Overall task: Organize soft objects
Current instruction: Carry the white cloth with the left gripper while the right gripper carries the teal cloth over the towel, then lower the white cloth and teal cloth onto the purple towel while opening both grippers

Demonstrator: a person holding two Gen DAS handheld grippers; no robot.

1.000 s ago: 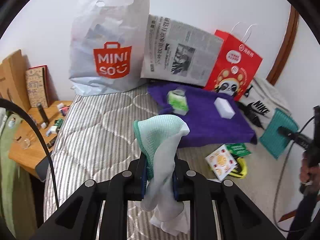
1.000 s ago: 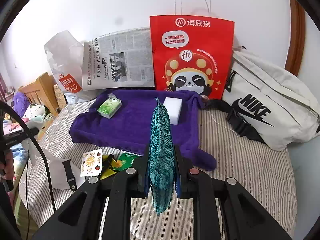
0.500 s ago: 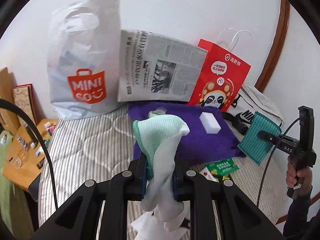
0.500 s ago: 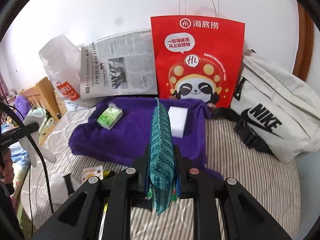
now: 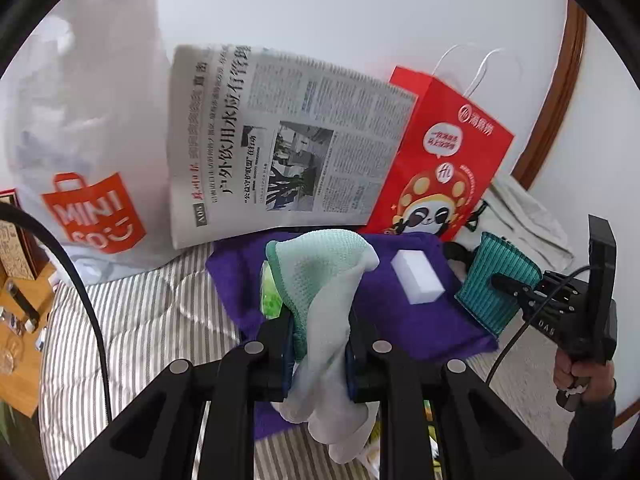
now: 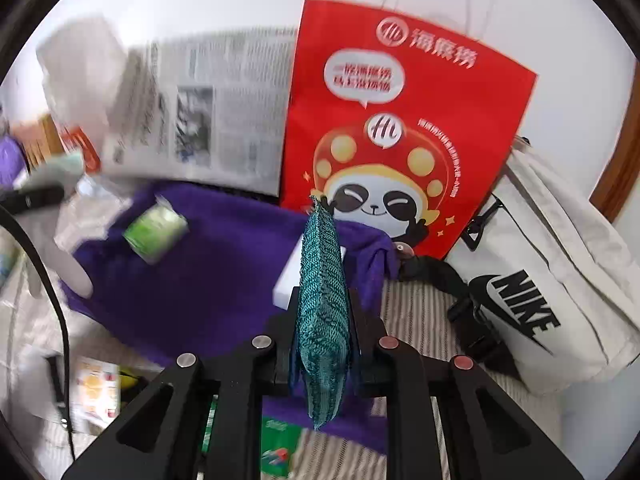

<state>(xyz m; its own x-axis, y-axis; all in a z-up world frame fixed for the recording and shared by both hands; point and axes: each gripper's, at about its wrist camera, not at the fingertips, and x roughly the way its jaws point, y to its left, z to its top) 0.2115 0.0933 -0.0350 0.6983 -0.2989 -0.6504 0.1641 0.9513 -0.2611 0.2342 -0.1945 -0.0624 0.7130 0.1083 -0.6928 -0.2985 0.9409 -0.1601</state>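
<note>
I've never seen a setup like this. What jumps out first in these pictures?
Probably the bright red panda bag standing against the wall behind the purple towel spread on the striped bed. Next, each handheld tool has its jaws shut on a cloth: the left gripper pinches a pale mint cloth, the right gripper a dark teal cloth held edge-on.

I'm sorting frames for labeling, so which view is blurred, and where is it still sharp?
Right wrist view: motion blur smears the newspaper and green packet, while the teal cloth in the right gripper stays sharp. Left wrist view: mostly crisp, newspaper headlines legible; both bend at the fisheye rim.
</note>
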